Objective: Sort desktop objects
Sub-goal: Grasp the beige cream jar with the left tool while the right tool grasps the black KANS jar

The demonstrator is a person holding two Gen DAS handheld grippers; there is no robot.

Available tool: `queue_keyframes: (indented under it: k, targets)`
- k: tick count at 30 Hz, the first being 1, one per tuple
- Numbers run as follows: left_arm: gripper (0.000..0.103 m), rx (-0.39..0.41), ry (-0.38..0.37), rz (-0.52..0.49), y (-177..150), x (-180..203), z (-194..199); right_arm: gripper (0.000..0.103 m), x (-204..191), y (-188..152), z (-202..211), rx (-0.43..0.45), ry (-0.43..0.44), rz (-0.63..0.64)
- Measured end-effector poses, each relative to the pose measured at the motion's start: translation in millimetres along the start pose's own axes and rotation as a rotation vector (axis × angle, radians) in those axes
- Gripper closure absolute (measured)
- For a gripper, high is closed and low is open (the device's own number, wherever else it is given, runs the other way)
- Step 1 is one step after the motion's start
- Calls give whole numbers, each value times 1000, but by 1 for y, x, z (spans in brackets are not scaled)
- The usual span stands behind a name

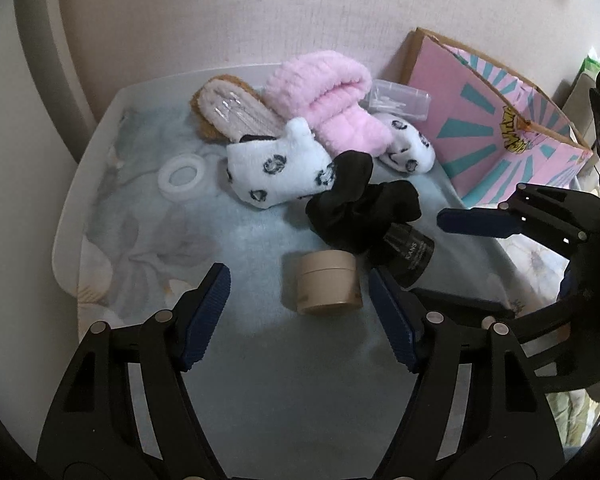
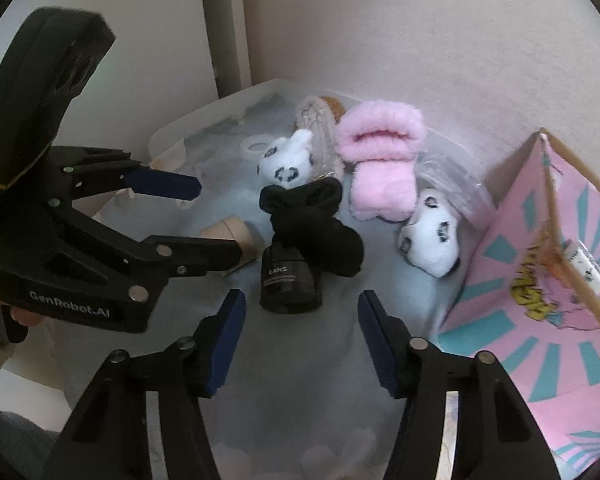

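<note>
Beige jar (image 1: 327, 283) sits ahead of the released left gripper (image 1: 300, 304); the released right gripper (image 2: 300, 332) lines up on the black jar (image 2: 290, 280) for pickup.

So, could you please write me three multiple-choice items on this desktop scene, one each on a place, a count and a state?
1. Where does the black scrunchie lie?
A. Draped over the black jar
B. Inside the pink box
C. On the white ring

2. How many white spotted socks are in view?
A. One
B. Two
C. Four

3. How do the left tongs stand?
A. Shut on the pink fluffy cloth
B. Shut, with nothing between them
C. Open, with the beige jar ahead between the fingertips

Answers:
1 A: in the right wrist view the scrunchie rests on the jar's top.
2 B: one lies beside the ring, the other near the box.
3 C: both blue pads stand clear of the jar's sides.
</note>
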State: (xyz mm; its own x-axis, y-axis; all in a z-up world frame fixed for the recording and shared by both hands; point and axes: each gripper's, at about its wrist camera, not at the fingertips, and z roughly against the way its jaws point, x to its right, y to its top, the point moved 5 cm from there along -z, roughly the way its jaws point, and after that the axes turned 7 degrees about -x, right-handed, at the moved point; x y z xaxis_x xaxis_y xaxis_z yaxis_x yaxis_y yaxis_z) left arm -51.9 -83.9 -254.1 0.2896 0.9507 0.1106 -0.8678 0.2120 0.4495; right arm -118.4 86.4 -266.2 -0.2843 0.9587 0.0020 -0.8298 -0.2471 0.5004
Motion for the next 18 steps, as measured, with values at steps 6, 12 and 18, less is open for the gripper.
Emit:
queue_keyframes:
  k: [6, 12, 18]
  targets:
    - [34, -5, 0, -15, -3, -1, -9, 56, -2, 2, -8, 3, 1, 0]
    - [50, 3, -34, -22, -7, 0, -13, 71, -5, 1, -13, 0, 0, 7]
    - [69, 5, -42, -25, -9, -4, -8, 71, -6, 3, -15, 4, -6, -2]
